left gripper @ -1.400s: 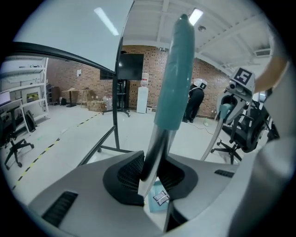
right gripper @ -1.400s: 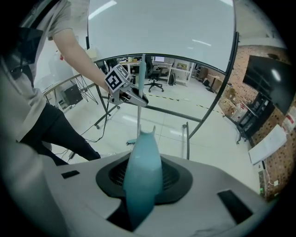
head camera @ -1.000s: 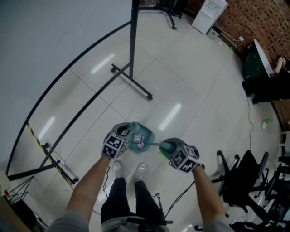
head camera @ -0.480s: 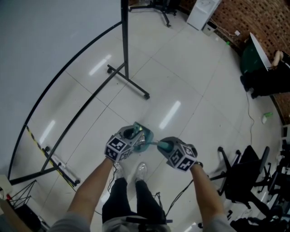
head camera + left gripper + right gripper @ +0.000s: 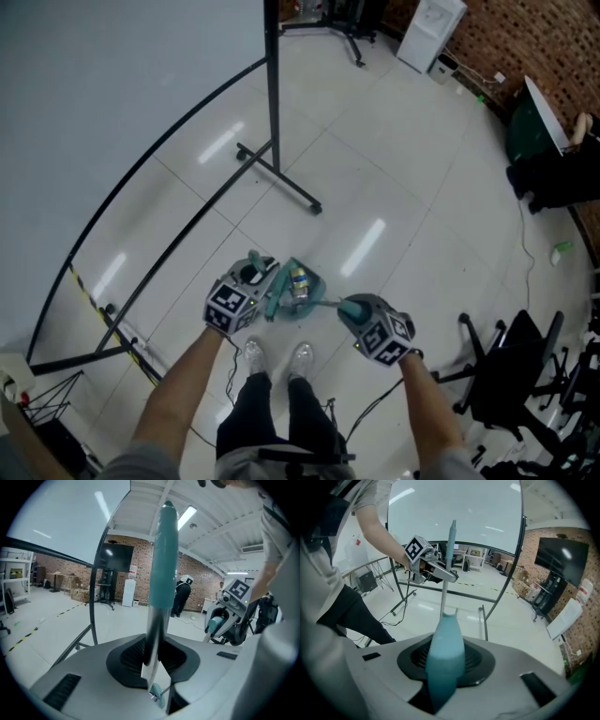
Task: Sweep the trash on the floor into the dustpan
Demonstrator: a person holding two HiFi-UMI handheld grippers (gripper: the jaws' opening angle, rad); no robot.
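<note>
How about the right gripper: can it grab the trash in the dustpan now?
Probably not. The right gripper is shut on a teal handle, so its jaws are full, though the trash in the dustpan lies close by.

Glossy pale tiled floor — a black wheeled frame stands on it, a black chair at right.

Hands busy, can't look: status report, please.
Left gripper just tightened on metal pole. Right gripper shut on teal handle. Trash in dustpan. Black stand well clear.
</note>
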